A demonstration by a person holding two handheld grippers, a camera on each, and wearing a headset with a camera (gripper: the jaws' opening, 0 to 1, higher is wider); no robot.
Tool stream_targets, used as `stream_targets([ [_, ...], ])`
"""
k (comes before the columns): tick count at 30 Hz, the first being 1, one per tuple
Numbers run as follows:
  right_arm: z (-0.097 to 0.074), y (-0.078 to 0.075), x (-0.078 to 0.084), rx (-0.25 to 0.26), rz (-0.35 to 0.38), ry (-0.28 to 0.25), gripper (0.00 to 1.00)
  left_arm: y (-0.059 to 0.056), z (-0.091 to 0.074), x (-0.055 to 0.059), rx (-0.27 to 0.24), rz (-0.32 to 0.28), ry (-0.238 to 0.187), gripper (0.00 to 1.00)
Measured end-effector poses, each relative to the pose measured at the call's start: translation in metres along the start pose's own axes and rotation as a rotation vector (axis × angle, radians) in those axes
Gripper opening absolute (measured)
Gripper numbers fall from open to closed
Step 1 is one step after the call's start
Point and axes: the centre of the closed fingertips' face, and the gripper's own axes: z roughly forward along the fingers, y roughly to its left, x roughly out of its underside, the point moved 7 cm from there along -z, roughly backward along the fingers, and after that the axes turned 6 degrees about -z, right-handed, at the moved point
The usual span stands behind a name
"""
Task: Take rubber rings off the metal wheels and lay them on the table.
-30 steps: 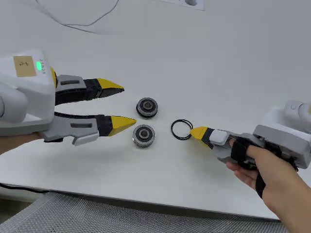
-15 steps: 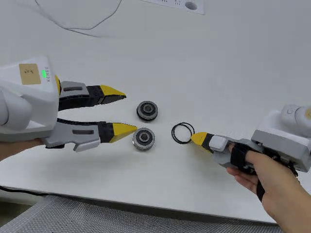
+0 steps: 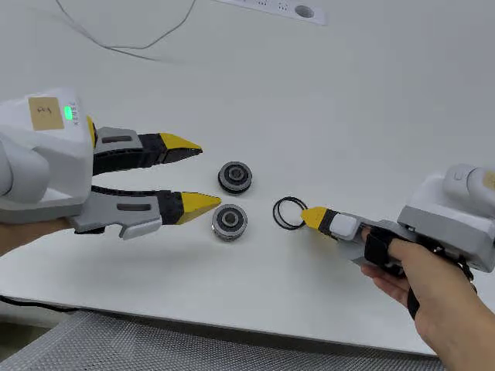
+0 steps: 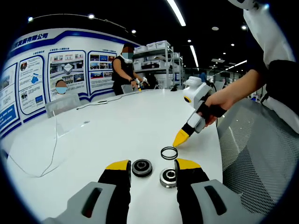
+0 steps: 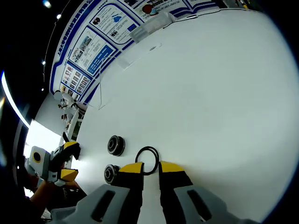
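On the white table [image 3: 348, 116], just right of the two metal wheels, lies a loose rubber ring [image 3: 274, 212], thin, black and flat. Its outline looks doubled, so it may be two rings overlapped, but it is too fine for us to tell. The far wheel [image 3: 234, 176] and the near wheel [image 3: 230, 220] sit close together, apart from the ring. The far one shows a darker outer band, perhaps rubber.

The right gripper [image 3: 313, 217] has its yellow tip at the ring's right edge. In the right gripper view its jaws stand close with a slim gap, and we cannot tell whether they pinch the ring or merely rest by it. The left gripper [image 3: 209, 175] is spread wide and empty, its lower tip just beside the near wheel.

We judge the step in hand to be laying this ring down. To do it well we should release with the ring flat, then draw the tip back level so it does not drag the rubber. For the next wheel, we would pin it with the left jaws so it cannot skid on the smooth top, then hook the rubber from its edge.

Further out, a thin cable [image 3: 124, 49] and a white fitting [image 3: 302, 11] with a round hole lie at the far side, and a mesh chair [image 3: 116, 340] sits at the near edge. The left gripper view shows wall boards [image 4: 70, 70], shelves [image 4: 159, 60], strip lights [image 4: 177, 9] and a person [image 4: 124, 65] standing at the far end.
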Motion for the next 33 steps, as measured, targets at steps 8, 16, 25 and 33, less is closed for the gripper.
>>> stream_targets([
  [8, -0.009, 0.009, -0.01, -0.047, 0.007, -0.127, 0.19, 0.005, 0.011, 0.001, 0.002, 0.008, 0.024, 0.38],
  [16, -0.011, 0.011, -0.02, -0.086, 0.043, -0.167, 0.19, 0.017, 0.034, 0.008, 0.002, 0.03, 0.08, 0.36],
  [25, -0.004, 0.011, -0.02, -0.137, 0.048, -0.173, 0.22, 0.027, 0.045, 0.019, -0.001, 0.048, 0.153, 0.32],
  [33, 0.0, 0.011, -0.02, -0.158, 0.012, -0.16, 0.22, 0.03, 0.052, 0.018, 0.0, 0.072, 0.161, 0.25],
])
